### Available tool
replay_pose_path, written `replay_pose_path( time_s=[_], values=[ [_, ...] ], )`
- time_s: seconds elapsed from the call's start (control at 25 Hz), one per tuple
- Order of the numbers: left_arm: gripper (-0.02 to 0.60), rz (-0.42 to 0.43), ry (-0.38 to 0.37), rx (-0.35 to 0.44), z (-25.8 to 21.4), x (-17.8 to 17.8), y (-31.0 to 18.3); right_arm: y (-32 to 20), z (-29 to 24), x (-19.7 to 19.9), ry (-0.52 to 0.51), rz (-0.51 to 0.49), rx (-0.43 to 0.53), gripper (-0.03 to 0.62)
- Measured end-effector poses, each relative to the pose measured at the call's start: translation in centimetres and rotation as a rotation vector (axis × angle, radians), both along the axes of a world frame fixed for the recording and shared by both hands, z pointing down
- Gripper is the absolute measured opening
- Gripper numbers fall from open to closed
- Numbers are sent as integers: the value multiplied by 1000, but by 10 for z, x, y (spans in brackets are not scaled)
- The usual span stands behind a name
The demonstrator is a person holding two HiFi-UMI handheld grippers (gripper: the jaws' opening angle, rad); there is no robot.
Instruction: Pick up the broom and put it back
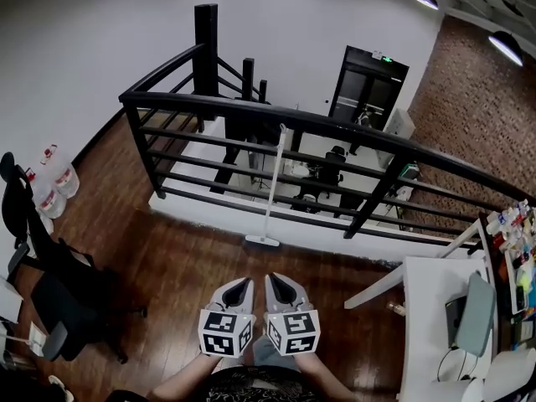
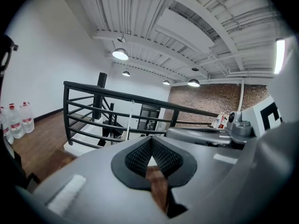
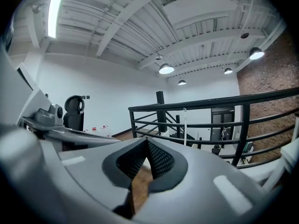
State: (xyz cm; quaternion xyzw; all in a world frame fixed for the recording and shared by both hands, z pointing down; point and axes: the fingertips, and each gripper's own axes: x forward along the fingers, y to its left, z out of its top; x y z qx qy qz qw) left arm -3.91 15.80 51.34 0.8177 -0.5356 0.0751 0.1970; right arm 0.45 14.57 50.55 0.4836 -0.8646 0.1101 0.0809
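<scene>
A broom (image 1: pixel 270 193) with a long white handle leans upright against the black railing (image 1: pixel 251 111); its flat white head rests on the wood floor at the white ledge. My left gripper (image 1: pixel 243 282) and right gripper (image 1: pixel 273 280) hover side by side near the bottom of the head view, a short way in front of the broom and pointing toward it. Both are shut with nothing between the pads. In the left gripper view the broom (image 2: pixel 130 120) stands beyond the shut left gripper (image 2: pixel 152 139). The right gripper view shows the broom (image 3: pixel 185 123) past the shut right gripper (image 3: pixel 147 142).
A black office chair (image 1: pixel 50 283) stands at the left, with water bottles (image 1: pixel 57 182) by the wall. A white desk (image 1: pixel 431 325) with a laptop (image 1: pixel 473 312) sits at the right, next to cluttered shelves. Beyond the railing the floor drops to a lower level.
</scene>
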Motion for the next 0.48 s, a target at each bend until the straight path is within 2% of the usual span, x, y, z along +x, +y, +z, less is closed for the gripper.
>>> replay_pose_path(
  time_s=[0.24,0.48],
  values=[
    [6,-9,-25,4,-6,14,-64,-66,-8,7,-12,-31,14,0],
    [6,-44,-40,-13,-15,11,-134,-135,-12,8,-29,-54,-11,0]
  ],
)
